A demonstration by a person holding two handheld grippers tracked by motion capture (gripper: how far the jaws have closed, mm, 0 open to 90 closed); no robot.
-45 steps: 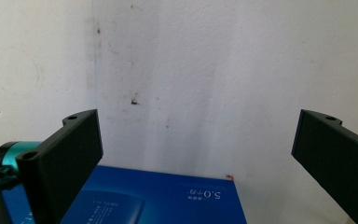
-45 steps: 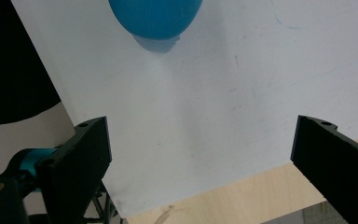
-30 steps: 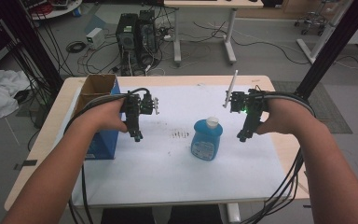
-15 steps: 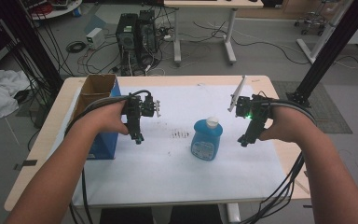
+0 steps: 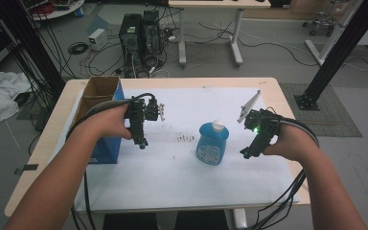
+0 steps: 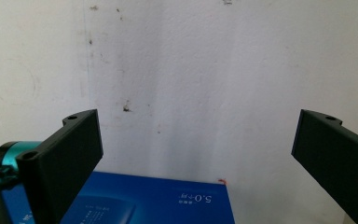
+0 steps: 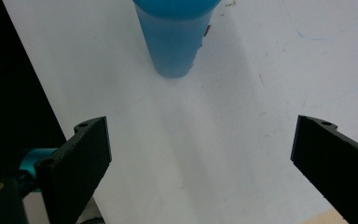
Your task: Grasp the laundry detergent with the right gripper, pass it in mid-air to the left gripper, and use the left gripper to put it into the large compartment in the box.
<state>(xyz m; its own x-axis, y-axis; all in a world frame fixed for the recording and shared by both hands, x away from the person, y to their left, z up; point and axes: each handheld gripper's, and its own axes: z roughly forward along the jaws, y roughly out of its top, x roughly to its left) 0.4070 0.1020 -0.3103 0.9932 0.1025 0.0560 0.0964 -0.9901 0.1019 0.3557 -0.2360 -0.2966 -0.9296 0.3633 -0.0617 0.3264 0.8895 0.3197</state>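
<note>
A blue bottle with a white cap stands upright on the white sheet near the table's middle. Its lower body appears at the top of the right gripper view. My right gripper hovers just right of the bottle, apart from it, its jaws wide open and empty. My left gripper hangs left of the bottle, beside a blue box with an open cardboard top. In the left gripper view its jaws stand wide open over the sheet, and the box's blue printed face lies below them.
The white sheet covers most of the wooden table. A patch of dark specks lies between box and bottle. Cables trail from both grippers over the front edge. Computer towers and black frame posts stand on the floor behind.
Both grippers have come down and toward the table's front; the right one has drawn a little away from the bottle. Bottle and box have not moved.
</note>
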